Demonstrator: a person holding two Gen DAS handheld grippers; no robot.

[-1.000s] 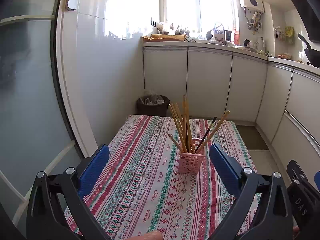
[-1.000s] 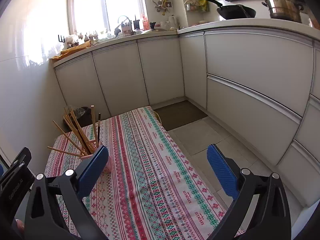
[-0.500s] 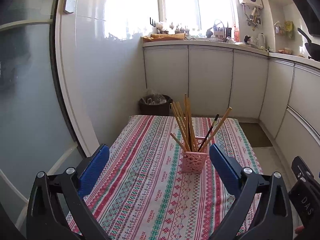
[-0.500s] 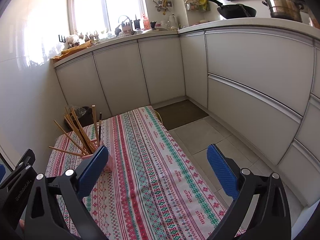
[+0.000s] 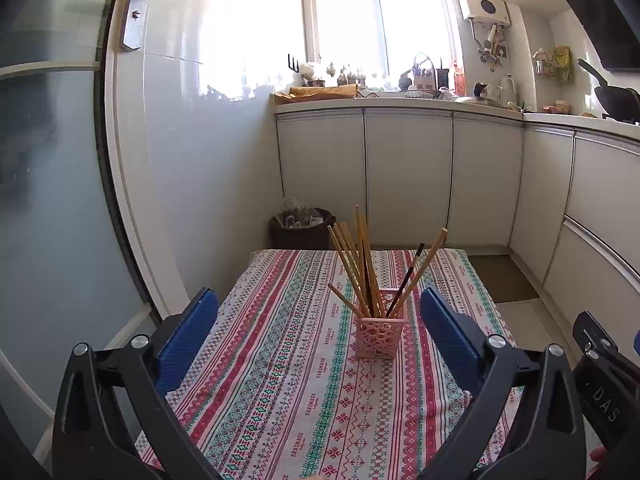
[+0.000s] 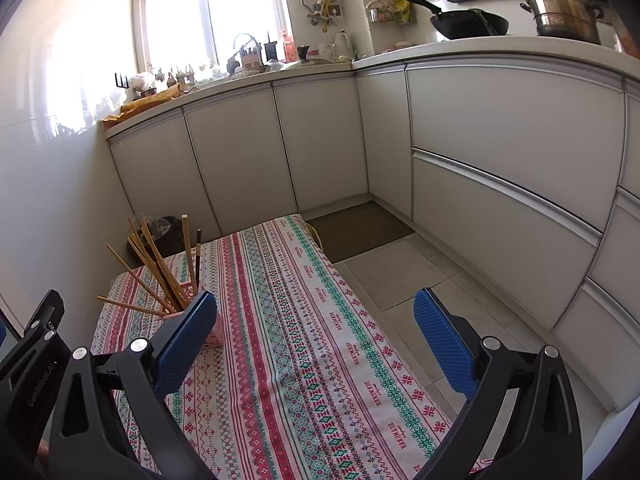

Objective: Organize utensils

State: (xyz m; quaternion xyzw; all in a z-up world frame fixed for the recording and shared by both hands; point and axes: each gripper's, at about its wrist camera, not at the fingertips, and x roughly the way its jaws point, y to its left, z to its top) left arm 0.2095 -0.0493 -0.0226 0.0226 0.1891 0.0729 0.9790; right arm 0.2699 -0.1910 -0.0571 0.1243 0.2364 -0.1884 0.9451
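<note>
Your left claw [image 5: 318, 320] and right claw [image 6: 316, 326] both hang spread and empty over the striped cloth-covered table [image 5: 280, 380], where the wooden chopsticks [image 5: 362, 264] already stand in the pink perforated plastic holder [image 5: 379, 334] mid-table, so little seems left.

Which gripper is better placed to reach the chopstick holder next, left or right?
Probably left: the pink holder stands straight ahead between the open left gripper fingers; for the right gripper it sits off to the side.
</note>
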